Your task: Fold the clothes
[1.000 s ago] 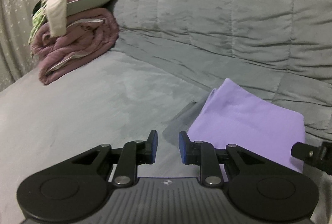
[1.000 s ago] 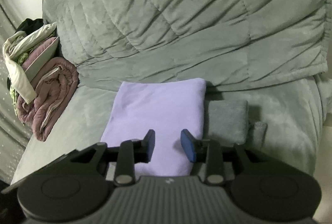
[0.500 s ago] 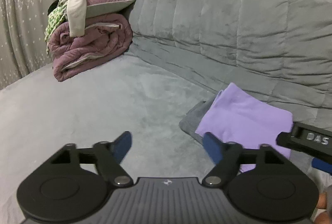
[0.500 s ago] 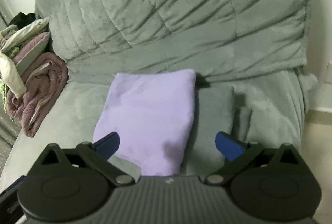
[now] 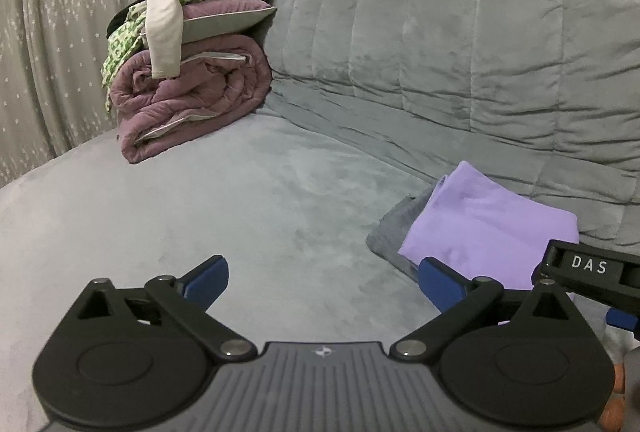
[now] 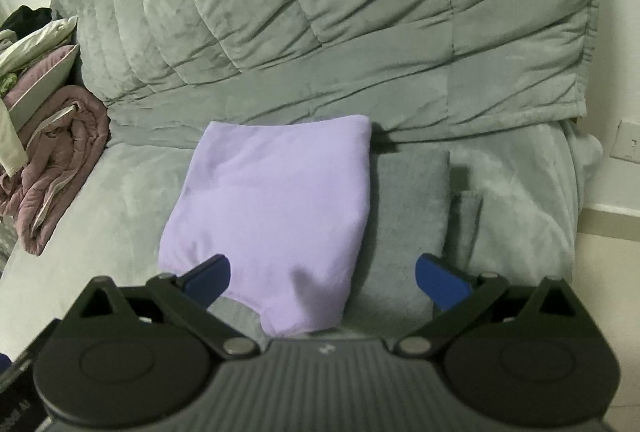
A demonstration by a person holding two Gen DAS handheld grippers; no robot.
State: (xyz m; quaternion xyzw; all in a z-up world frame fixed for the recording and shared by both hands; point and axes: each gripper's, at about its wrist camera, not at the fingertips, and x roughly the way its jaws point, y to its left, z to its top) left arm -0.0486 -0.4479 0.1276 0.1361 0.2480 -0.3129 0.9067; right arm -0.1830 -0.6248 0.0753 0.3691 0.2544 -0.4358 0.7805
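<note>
Grey sofa (image 6: pixel 400 32) | lilac garment (image 6: pixel 272 200) folded on grey garment (image 6: pixel 408 200) | left gripper (image 5: pixel 322 282) jaws opening, empty | right gripper (image 6: pixel 322 278) now wide, released | fold looks complete; next from pile (image 5: pixel 188 72)

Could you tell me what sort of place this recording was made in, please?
Most likely a home living room or bedroom: a grey quilted sofa holds a folded lilac garment, a pile of bedding and clothes sits at one end, and a patterned curtain hangs behind.
</note>
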